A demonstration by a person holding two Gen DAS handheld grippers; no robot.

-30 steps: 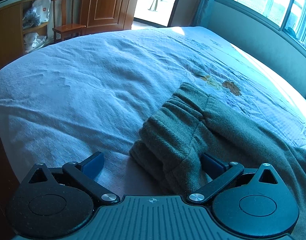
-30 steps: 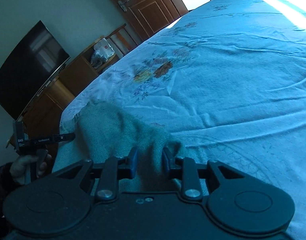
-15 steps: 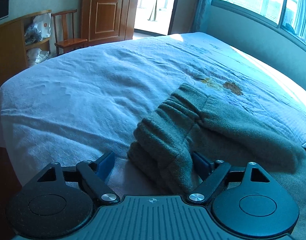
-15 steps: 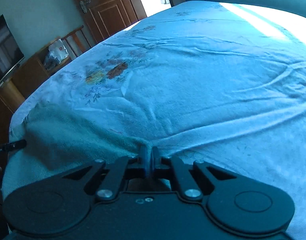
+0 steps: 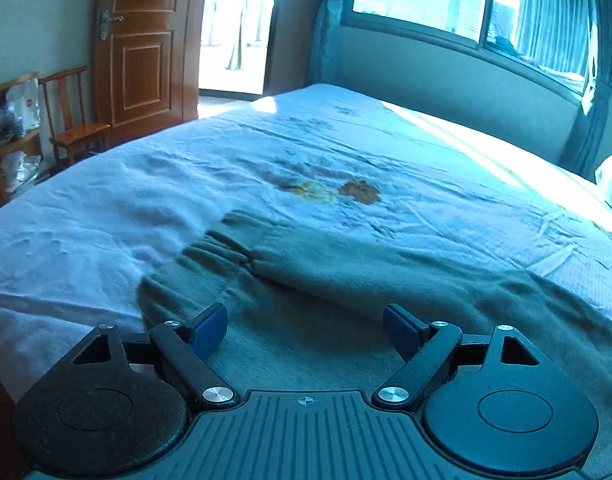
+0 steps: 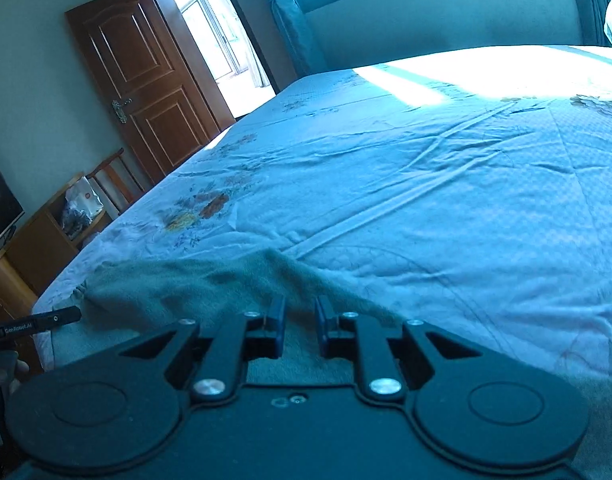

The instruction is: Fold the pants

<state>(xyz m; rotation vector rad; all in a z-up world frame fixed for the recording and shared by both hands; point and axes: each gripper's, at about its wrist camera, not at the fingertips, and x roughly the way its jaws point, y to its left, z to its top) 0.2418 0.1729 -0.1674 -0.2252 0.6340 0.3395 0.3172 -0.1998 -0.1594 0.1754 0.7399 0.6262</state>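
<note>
In the left wrist view we see the pants (image 5: 346, 280) lying on the bed (image 5: 106, 220) near its front edge, grey-green and thick, a long fold running across them and the gathered waistband (image 5: 222, 248) at the left. Our left gripper (image 5: 306, 326) hangs over the cloth with its blue pads spread wide, holding nothing. We judge the fabric soft, limp and fairly light — best pinched at the waistband or along a folded edge. Motion blur smears the waistband ridges.

In the right wrist view our right gripper (image 6: 298, 330) has its pads narrowly apart over the pants (image 6: 194, 288); we cannot tell whether cloth sits between them. The gripper body hides the nearest part of the garment — the legs' ends are out of frame.
</note>
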